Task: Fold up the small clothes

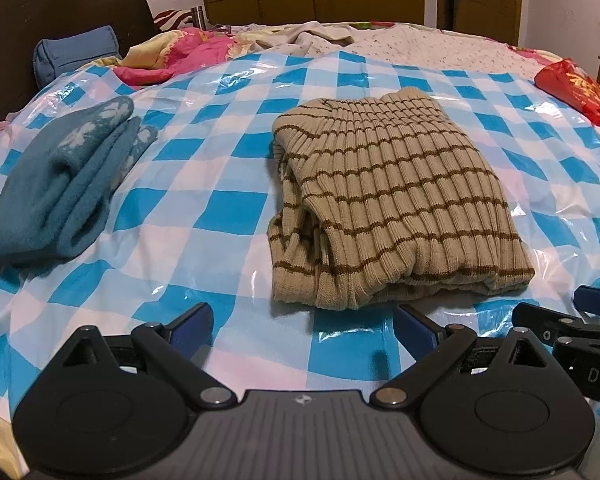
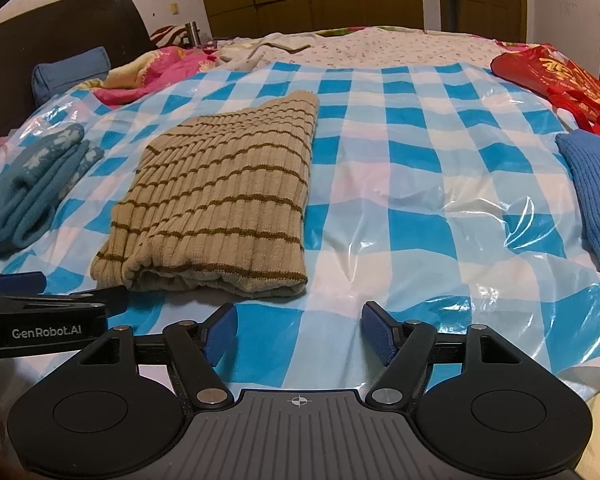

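Your left gripper (image 1: 304, 330) hangs low over the blue-and-white checked plastic sheet (image 1: 204, 176), its two blue-padded fingers spread wide with only bare sheet between them. It has hold of nothing. The folded beige sweater with brown stripes (image 1: 396, 200) lies just ahead of it and a little to the right, its nearest thick folded edge close in front of the right-hand fingertip but apart from it.

Your right gripper (image 2: 300, 330) sits beside the left one, also with its jaws standing wide and empty, over a blue square of the sheet. From this side the striped sweater (image 2: 220, 208) lies ahead and to the left; its near right corner is just beyond the left finger (image 2: 220, 326), not touching. The body of your left tool pokes into the right wrist view at the lower left edge, close to the sweater's near left corner.

Off to the far left on the sheet lies a folded teal garment with pale flower marks (image 1: 56, 176), well apart from both grippers. A folded blue knit piece (image 2: 596, 196) lies at the right edge of the sheet, with a red bag (image 2: 560, 76) behind it. At the head of the bed lie a crumpled pink quilt (image 1: 184, 50) and a blue pillow (image 1: 76, 54).
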Demonstrator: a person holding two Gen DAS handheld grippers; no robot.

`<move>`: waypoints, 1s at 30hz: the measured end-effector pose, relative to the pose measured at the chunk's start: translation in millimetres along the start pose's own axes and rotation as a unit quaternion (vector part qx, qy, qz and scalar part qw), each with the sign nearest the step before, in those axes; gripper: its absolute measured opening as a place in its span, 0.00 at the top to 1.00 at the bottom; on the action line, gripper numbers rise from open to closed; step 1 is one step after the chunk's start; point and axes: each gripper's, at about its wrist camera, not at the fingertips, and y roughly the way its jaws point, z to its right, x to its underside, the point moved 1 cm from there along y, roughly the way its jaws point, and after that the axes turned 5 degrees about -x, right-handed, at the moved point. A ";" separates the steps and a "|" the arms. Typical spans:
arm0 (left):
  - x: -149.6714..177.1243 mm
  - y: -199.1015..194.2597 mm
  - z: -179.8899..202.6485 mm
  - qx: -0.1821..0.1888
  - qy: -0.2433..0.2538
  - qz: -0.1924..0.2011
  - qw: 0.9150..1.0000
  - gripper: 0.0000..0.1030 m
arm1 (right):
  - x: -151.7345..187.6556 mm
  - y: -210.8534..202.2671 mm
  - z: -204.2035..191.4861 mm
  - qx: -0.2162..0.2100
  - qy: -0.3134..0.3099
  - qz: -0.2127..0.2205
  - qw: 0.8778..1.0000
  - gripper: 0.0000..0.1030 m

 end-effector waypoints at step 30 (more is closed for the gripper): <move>2.2 1.6 10.5 0.012 0.025 -0.010 1.000 0.00 | 6.4 6.3 0.1 0.002 -0.003 -0.006 1.000 0.29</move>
